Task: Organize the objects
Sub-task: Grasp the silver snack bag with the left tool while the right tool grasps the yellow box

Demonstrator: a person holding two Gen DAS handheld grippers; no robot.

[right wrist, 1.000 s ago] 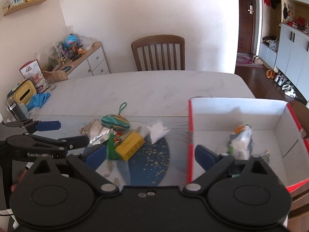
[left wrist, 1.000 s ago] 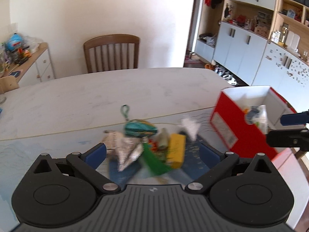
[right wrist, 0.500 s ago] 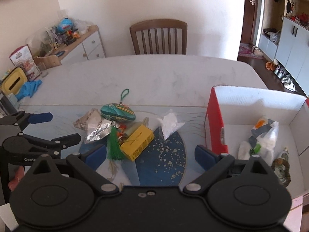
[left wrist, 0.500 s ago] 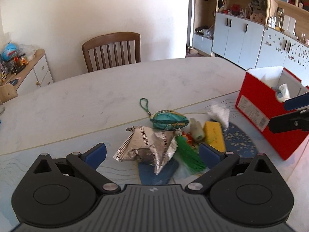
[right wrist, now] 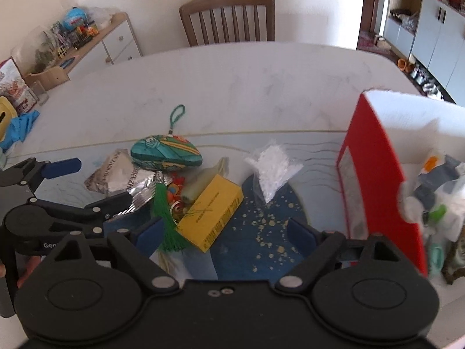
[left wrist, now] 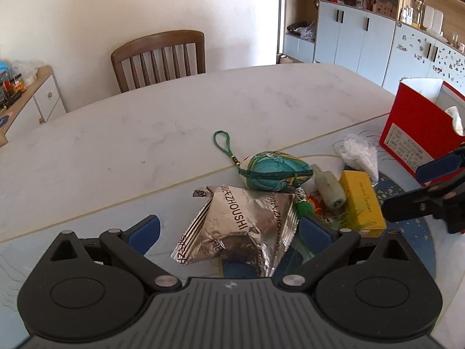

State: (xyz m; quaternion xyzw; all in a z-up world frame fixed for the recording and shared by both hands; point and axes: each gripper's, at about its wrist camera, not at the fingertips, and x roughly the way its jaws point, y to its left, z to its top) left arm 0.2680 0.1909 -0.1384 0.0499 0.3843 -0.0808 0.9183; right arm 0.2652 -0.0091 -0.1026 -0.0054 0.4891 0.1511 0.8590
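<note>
On the white marble table (left wrist: 162,122) a small heap of clutter lies on a blue-patterned mat (right wrist: 261,232). Farthest left is the crumpled silver foil snack bag (left wrist: 244,226), lying between the spread blue fingers (left wrist: 144,231) of the left gripper (left wrist: 229,232); its jaws stand wide apart and the pads do not press on the bag. Just beyond the bag sits the teal embroidered sachet (left wrist: 277,170), its green cord loop (left wrist: 222,144) trailing toward the far side and its green tassel (right wrist: 167,218) hanging toward the near side. Right of the sachet lies a pale green tube (left wrist: 330,189), touching the yellow box (left wrist: 361,200). The right gripper (right wrist: 225,237) hovers over the near end of the yellow box and the mat, its jaws broadly parted and closing, with the box corner and tassel between them, untouched. Farther right is a clear bag of white powder (right wrist: 271,171). At the far right stands the red cardboard box (right wrist: 375,180), white inside, with several packets (right wrist: 438,192) already in it. A wooden chair (left wrist: 159,58) stands behind the table.
</note>
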